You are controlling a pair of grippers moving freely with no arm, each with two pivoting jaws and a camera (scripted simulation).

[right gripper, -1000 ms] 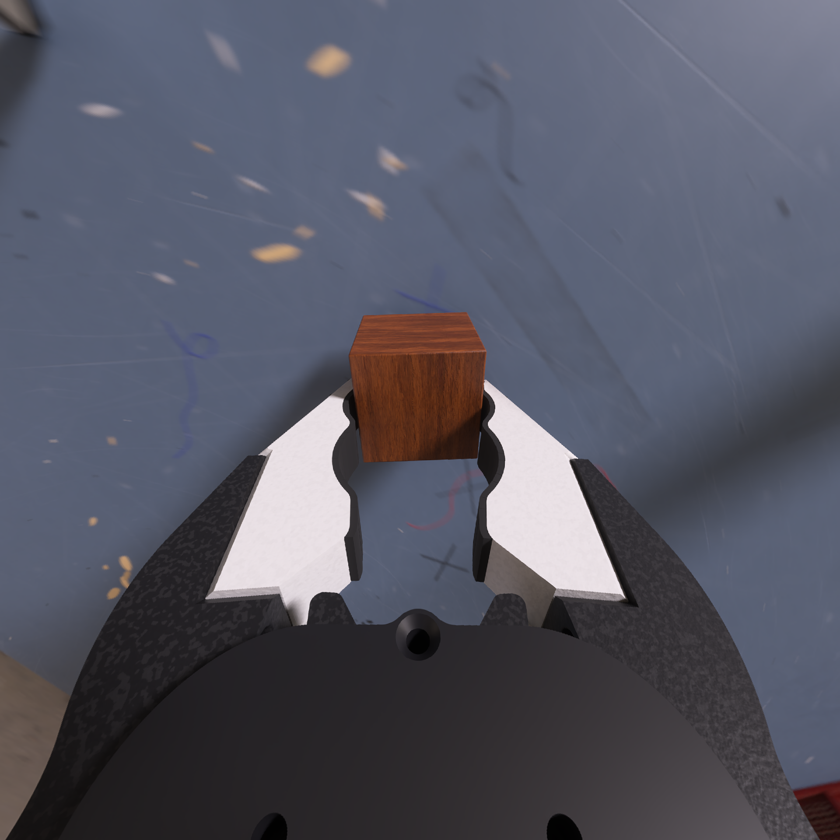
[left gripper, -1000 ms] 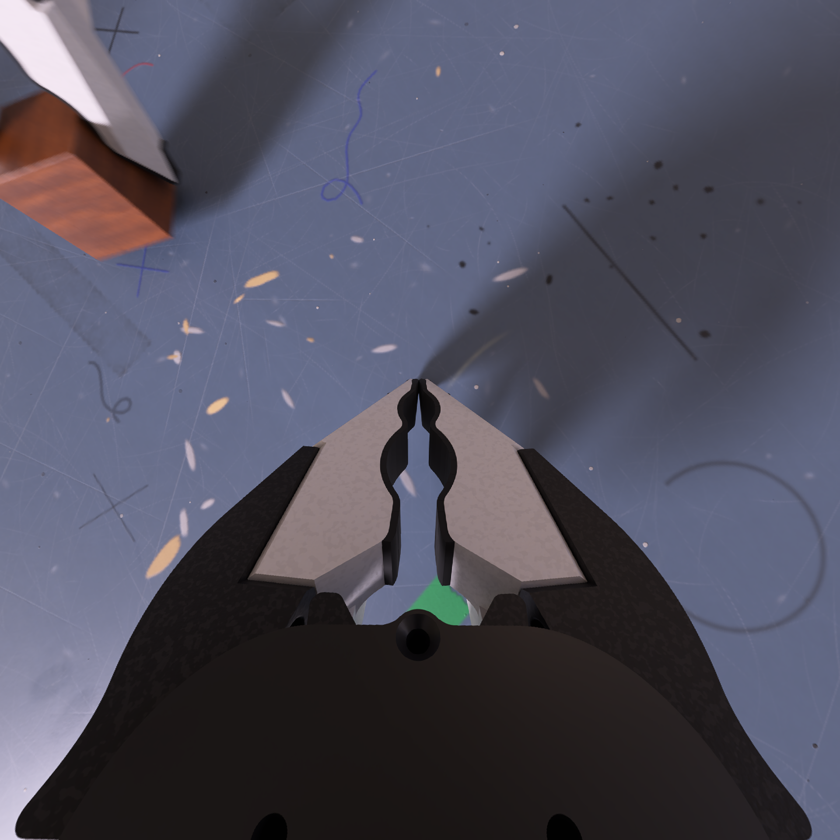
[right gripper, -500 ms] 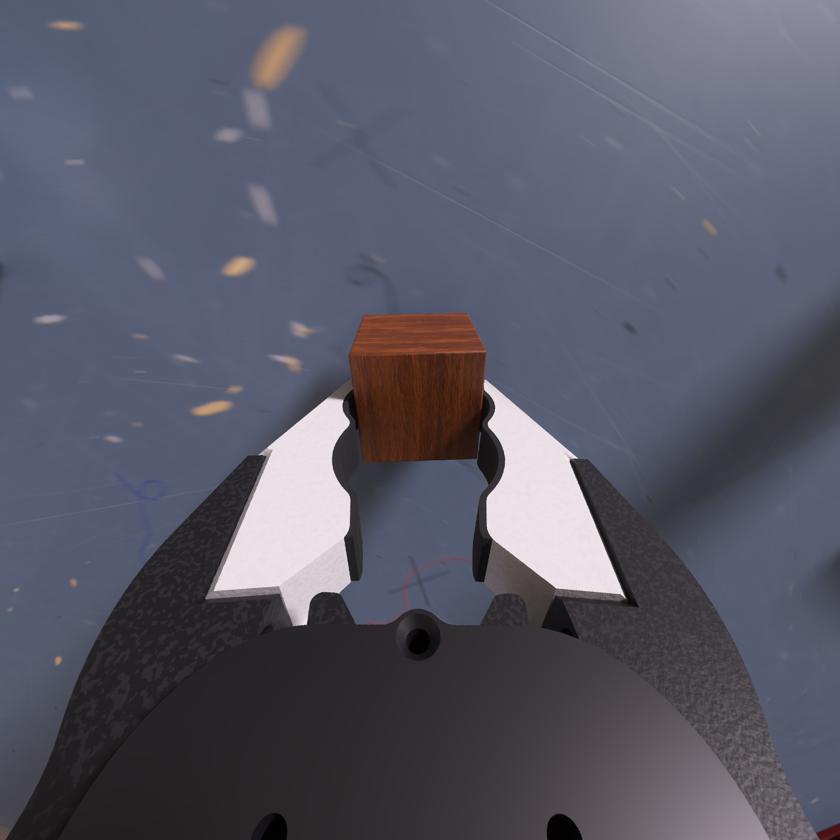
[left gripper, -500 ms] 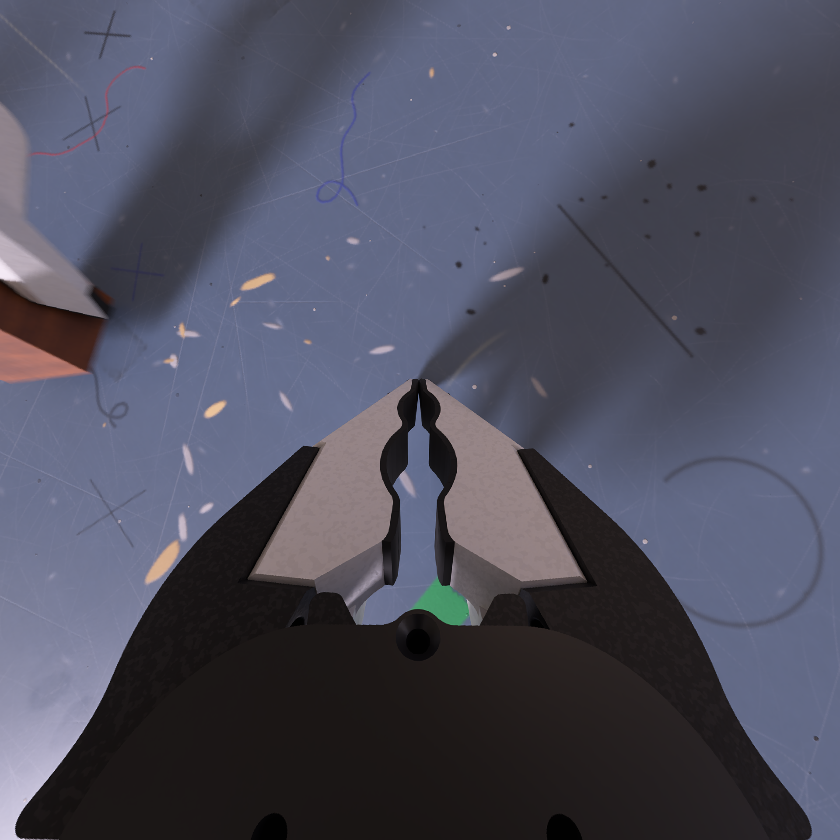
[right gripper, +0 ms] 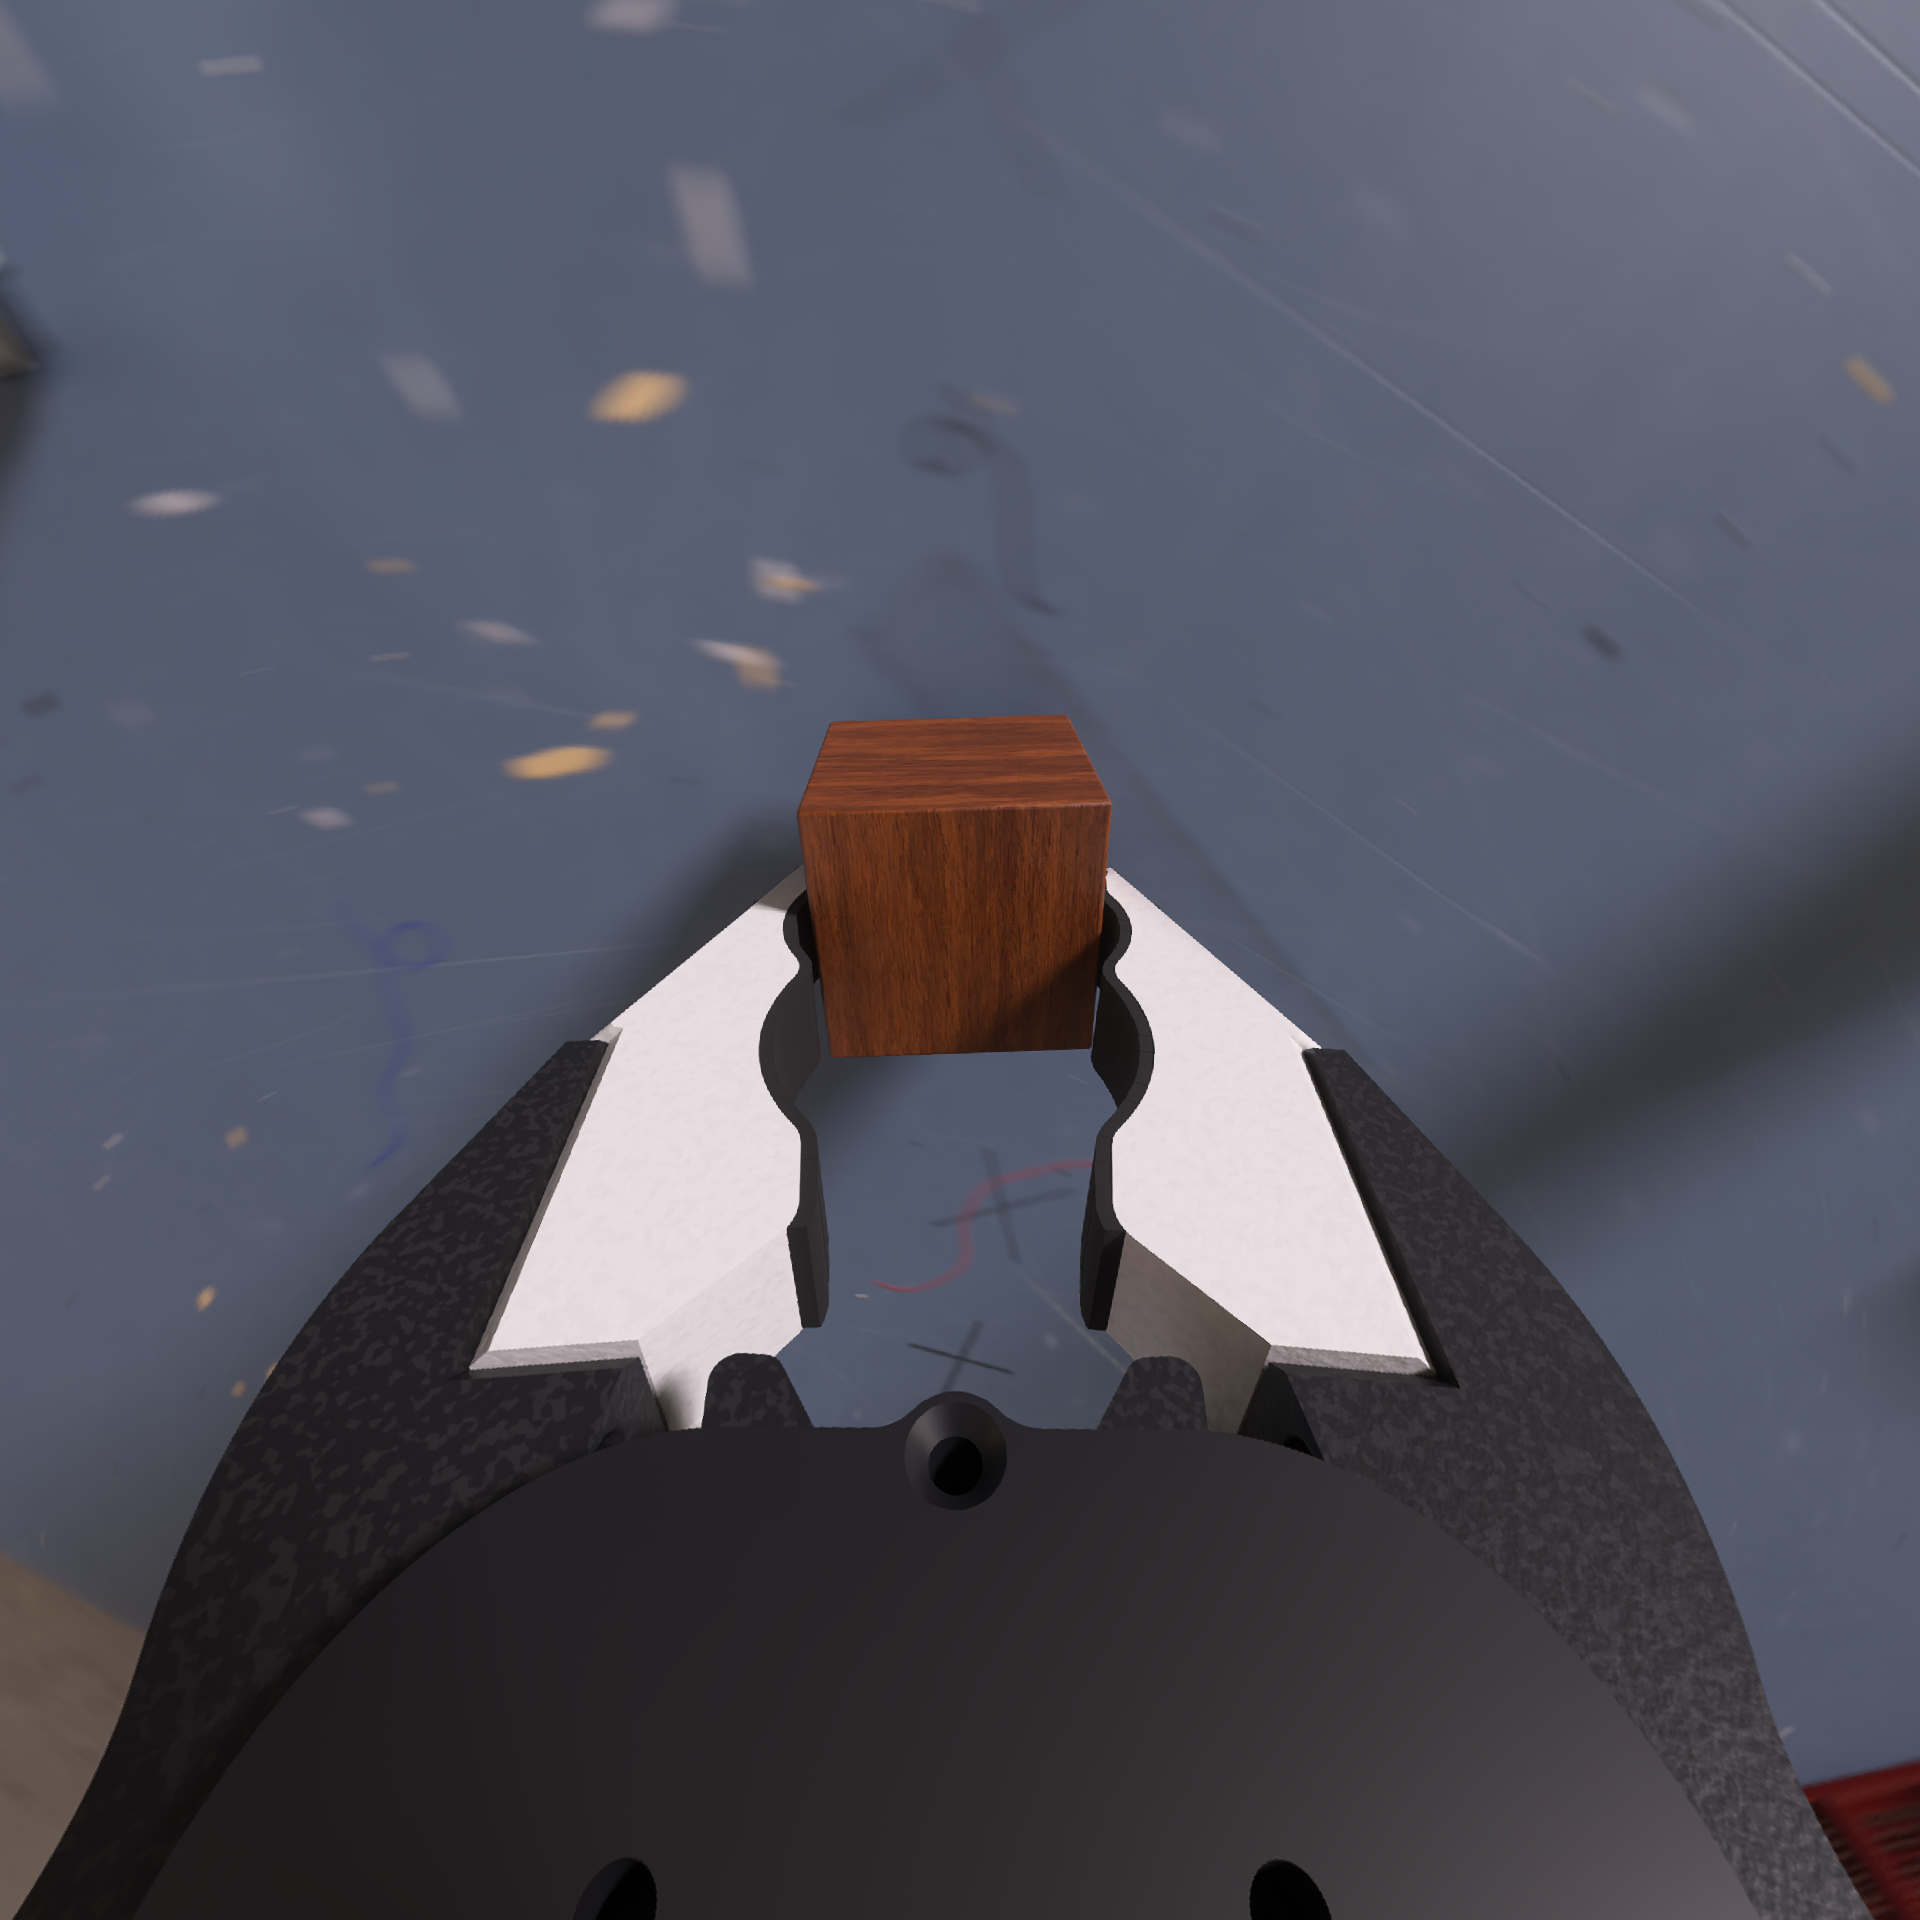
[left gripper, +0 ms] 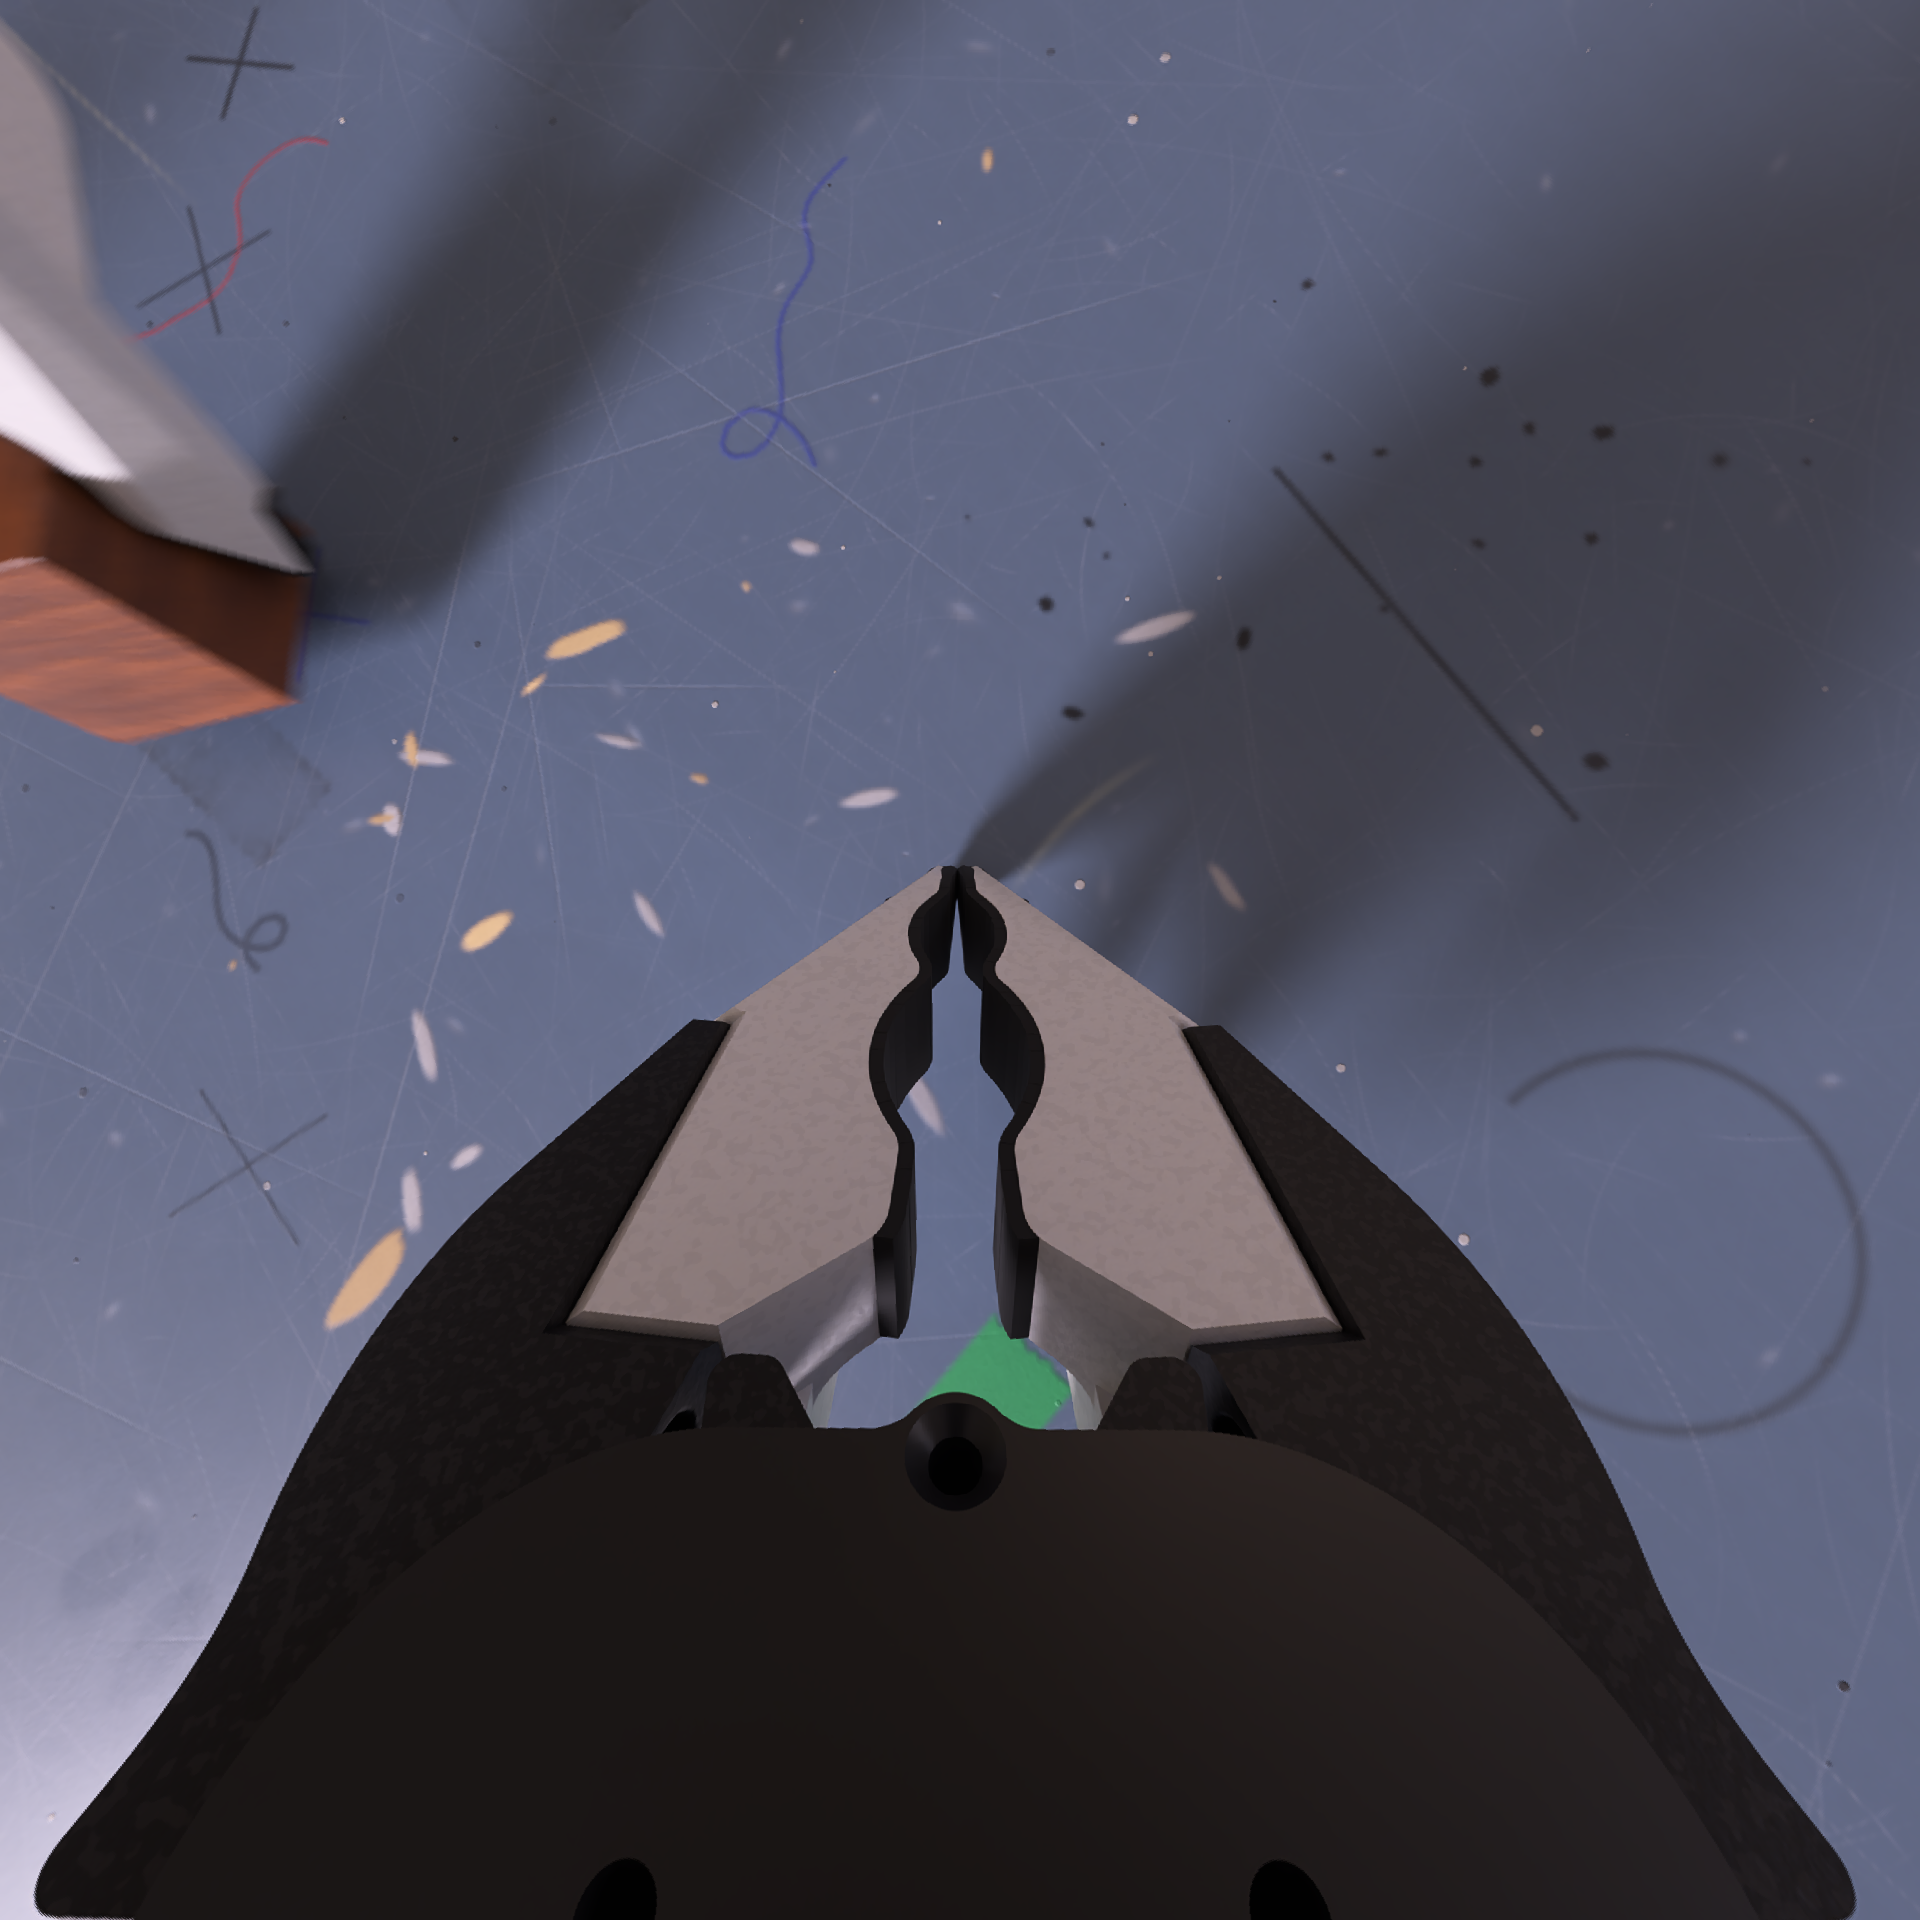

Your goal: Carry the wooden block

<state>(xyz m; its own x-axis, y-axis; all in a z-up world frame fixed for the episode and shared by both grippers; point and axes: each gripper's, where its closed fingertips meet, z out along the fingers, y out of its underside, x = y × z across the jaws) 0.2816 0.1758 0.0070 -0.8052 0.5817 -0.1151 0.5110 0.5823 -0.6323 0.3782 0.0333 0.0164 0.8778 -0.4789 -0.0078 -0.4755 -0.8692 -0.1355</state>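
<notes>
Since half a second ago, the blue-grey tabletop has slid beneath the right gripper, which clamps the wooden block at its tips, aloft. Left gripper hovers pinched together, empty.

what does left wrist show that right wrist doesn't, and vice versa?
Left wrist only: the left tongs, shut and empty; a green patch behind them; a drawn circle on the surface.

Right wrist only: a red mesh thing at the bottom right corner, and a tan strip at the bottom left edge.

Both: the wooden block gripped in the right tongs, the scratched blue-grey tabletop, and a red squiggle drawn on it.
</notes>
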